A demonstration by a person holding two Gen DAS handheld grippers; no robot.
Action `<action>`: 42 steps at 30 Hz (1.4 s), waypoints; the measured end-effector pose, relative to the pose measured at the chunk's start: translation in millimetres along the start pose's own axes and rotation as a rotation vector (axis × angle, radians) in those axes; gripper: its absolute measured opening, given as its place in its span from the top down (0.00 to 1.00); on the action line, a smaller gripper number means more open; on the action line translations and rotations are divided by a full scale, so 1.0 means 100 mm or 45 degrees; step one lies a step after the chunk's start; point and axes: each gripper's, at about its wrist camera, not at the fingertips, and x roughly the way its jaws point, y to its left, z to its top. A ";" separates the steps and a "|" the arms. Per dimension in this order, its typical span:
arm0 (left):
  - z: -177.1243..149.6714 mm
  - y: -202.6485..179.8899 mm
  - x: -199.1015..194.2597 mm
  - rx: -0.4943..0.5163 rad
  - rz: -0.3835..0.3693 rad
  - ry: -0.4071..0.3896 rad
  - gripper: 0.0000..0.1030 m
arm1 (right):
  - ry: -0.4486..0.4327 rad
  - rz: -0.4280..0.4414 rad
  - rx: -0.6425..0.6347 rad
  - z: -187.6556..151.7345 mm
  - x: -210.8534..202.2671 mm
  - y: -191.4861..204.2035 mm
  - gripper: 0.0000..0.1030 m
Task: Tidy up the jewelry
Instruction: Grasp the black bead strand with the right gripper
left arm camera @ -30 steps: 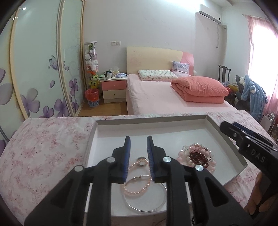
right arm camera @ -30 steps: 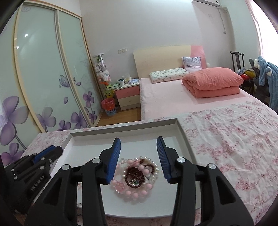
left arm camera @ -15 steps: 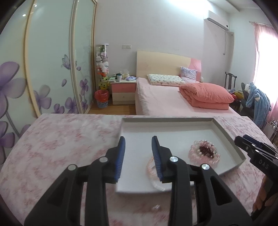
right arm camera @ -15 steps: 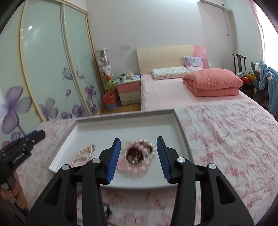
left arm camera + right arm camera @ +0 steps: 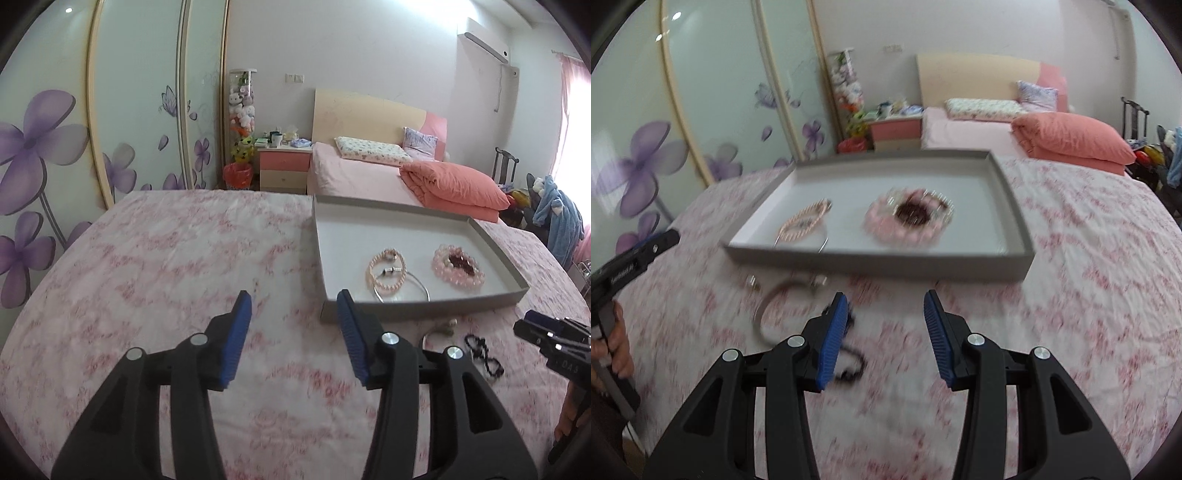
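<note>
A grey tray [image 5: 424, 314] [image 5: 879, 260] lies on the pink floral cloth. It holds a pearl bracelet [image 5: 386, 266] [image 5: 805, 221], a thin silver bangle [image 5: 404, 293] and a pile of pink bead bracelets [image 5: 458, 266] [image 5: 908, 218]. On the cloth in front of the tray lie a silver bangle [image 5: 779, 299] and a black bead bracelet [image 5: 484, 354] [image 5: 851, 363]. My left gripper [image 5: 294, 299] hovers over bare cloth left of the tray, its jaws opening with nothing between them. My right gripper [image 5: 884, 295] is open and empty, with the black bracelet beside its left finger.
The floral cloth [image 5: 166, 266] stretches wide to the left and right of the tray. A person's hand [image 5: 613, 350] grips the left gripper's handle. Behind stand a bed [image 5: 369, 173], a nightstand [image 5: 284, 166] and a flowered wardrobe [image 5: 129, 110].
Both grippers have drawn back from over the tray to the cloth in front of it. The left one swung leftward and its jaws widened. The loose bangle and black bracelet came into view.
</note>
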 end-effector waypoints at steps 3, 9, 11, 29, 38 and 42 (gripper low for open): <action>-0.06 -0.02 -0.02 0.012 -0.012 0.007 0.51 | 0.050 0.026 -0.055 -0.11 0.01 0.09 0.57; -0.08 -0.10 -0.07 0.031 -0.040 0.003 0.47 | 0.130 0.047 -0.170 -0.27 0.07 0.27 0.57; -0.09 -0.12 -0.08 0.043 -0.053 0.003 0.47 | 0.152 0.033 -0.196 -0.29 0.11 0.31 0.57; -0.26 -0.60 -0.04 0.220 -0.221 0.089 0.29 | 0.158 -0.204 -0.039 -0.20 0.19 -0.12 0.92; -0.42 -1.15 0.16 0.426 -0.297 0.231 0.20 | 0.146 -0.271 0.070 -0.18 0.14 -0.42 0.93; -0.46 -1.34 0.33 0.478 -0.269 0.289 0.20 | 0.143 -0.253 0.080 -0.19 0.14 -0.45 0.93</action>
